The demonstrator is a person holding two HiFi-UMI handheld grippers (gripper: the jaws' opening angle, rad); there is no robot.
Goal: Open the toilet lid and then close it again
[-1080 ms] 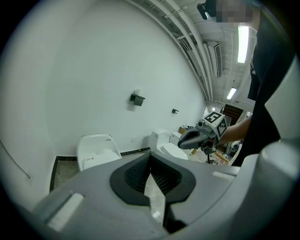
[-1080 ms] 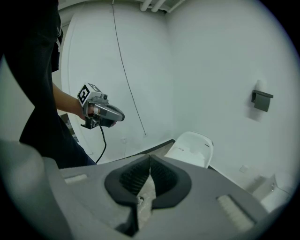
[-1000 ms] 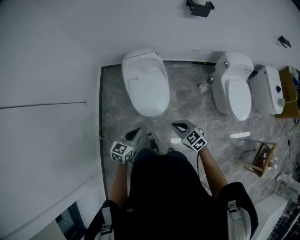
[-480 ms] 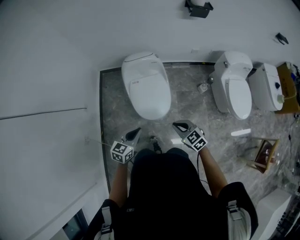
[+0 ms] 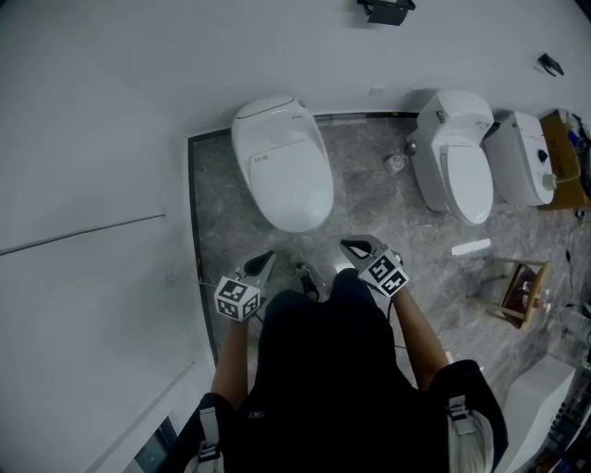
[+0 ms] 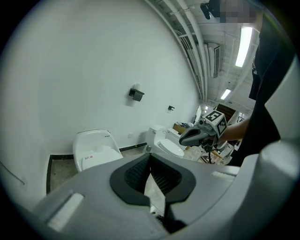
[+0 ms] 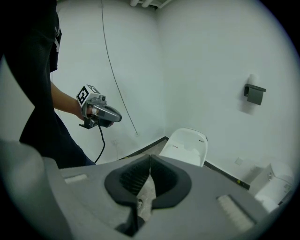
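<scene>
Little change since the earlier frames: both grippers sit almost where they were in the head view, and the toilet (image 5: 282, 162) has slid slightly left in frame.

Toilet lid (image 5: 288, 180) is down and closed. The toilet stands against the white wall at the left edge of the grey marbled floor (image 5: 369, 199).

Left gripper (image 5: 266, 261) and right gripper (image 5: 351, 248) are held side by side in front of the person, short of the bowl's front and not touching it. Left jaws are pressed together with nothing between them. Right jaws are the same.

A second white toilet (image 5: 457, 166) and a third (image 5: 522, 171) stand further right along the same wall. A black wall holder (image 5: 386, 9) is mounted above.
</scene>
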